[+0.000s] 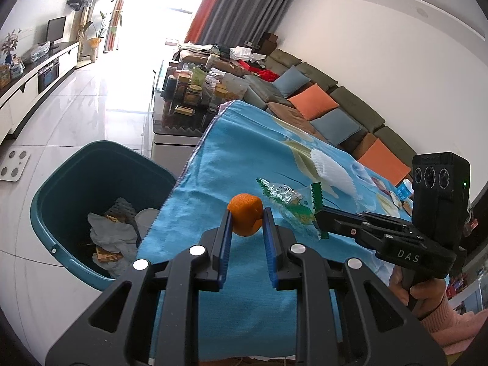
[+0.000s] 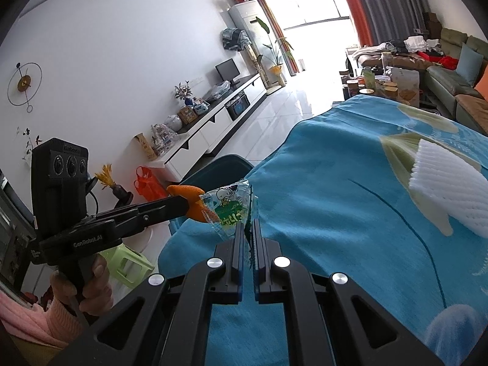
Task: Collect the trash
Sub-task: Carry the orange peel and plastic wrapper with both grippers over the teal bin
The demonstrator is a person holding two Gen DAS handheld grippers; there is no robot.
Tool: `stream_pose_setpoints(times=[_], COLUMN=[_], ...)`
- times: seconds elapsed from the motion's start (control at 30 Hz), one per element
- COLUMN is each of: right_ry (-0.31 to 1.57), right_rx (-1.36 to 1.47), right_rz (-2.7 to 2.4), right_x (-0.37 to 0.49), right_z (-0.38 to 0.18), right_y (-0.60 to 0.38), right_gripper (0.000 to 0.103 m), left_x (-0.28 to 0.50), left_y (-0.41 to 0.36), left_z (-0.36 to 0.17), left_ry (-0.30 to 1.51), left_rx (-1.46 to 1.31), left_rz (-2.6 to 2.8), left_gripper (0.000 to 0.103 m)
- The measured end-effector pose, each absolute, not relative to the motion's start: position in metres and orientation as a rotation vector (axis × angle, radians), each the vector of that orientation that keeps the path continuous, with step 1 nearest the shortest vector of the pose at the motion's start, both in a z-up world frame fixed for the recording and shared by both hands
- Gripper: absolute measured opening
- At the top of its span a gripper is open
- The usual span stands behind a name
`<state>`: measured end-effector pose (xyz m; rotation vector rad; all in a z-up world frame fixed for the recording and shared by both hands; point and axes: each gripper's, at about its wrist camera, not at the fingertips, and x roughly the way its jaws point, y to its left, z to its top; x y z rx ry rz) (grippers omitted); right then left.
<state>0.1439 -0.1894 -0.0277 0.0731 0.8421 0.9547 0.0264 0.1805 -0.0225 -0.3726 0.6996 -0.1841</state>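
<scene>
A curled piece of orange peel [image 1: 245,219] is clamped between the blue-padded fingers of the left gripper [image 1: 246,213]; a clear green-printed plastic snack wrapper [image 2: 230,207] is pinched by the closed right gripper [image 2: 248,225]; both are held above the blue patterned cloth [image 1: 244,152], beside a teal plastic bin [image 1: 76,167] of rubbish.

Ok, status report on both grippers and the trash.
Left gripper shut on orange peel. Right gripper shut on snack wrapper. Bin open, path unobstructed.
</scene>
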Motion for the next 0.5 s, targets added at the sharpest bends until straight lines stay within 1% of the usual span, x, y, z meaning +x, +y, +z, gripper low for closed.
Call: stream_pose_setpoints(times=[0.5], right_ry=[0.855], right_rx=[0.048], right_rz=[1.003], right_x=[0.149], right_z=[-0.028], right_y=[-0.162], right_gripper=[0.004], left_x=[0.025], left_y=[0.199], left_z=[-0.026], left_ry=[0.694], left_rx=[-0.388], left_rz=[-0.132], left_gripper=[0.02])
